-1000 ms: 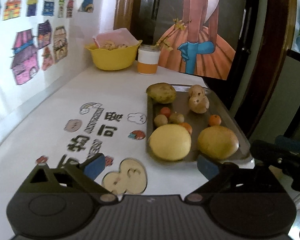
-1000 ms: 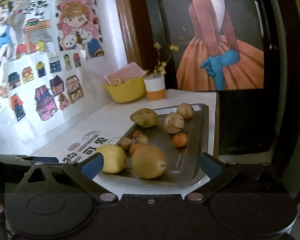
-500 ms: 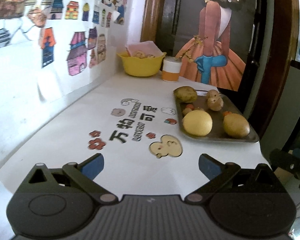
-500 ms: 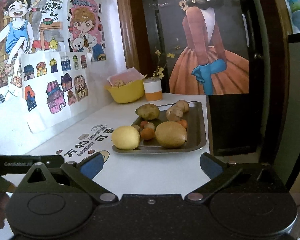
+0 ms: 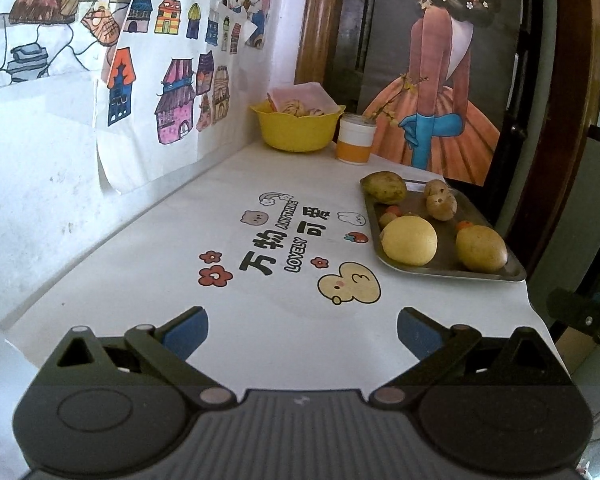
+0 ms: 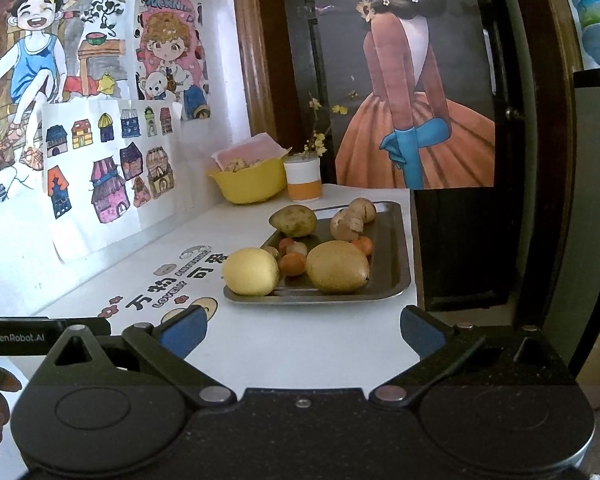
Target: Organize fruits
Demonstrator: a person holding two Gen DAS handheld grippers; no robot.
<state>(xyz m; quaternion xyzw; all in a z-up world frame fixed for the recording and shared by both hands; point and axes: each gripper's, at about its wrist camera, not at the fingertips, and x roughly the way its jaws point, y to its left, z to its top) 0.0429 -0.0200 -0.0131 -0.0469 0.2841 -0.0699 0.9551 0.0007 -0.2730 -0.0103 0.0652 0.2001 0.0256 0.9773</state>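
The metal tray [image 5: 448, 270] sits along the right edge of the white table [image 5: 148, 256], at about 2 o'clock from the left gripper [image 5: 302, 330] and at about 12 o'clock from the right gripper [image 6: 303, 330]. On the tray's near end lie a round yellow fruit [image 5: 409, 240] at the left and a duller yellow-brown fruit [image 5: 481, 249] just beside it at the right, apart from each other. Behind them a few small orange fruits [image 6: 292, 263] cluster in the middle, a greenish-brown fruit [image 5: 384, 187] rests at the tray's far left corner, and two pale brown knobbly pieces [image 5: 441, 200] touch each other near the far end. Beyond the tray, at 12 o'clock, stand a yellow bowl [image 5: 296, 130] and, just beside it, a white-and-orange cup [image 5: 354, 144] with a flowering twig. Cartoon stickers [image 5: 272, 240] mark the tabletop left of the tray. Both grippers hover over the near table edge, well apart from the tray, each with its blue-padded fingers spread wide and nothing between them.
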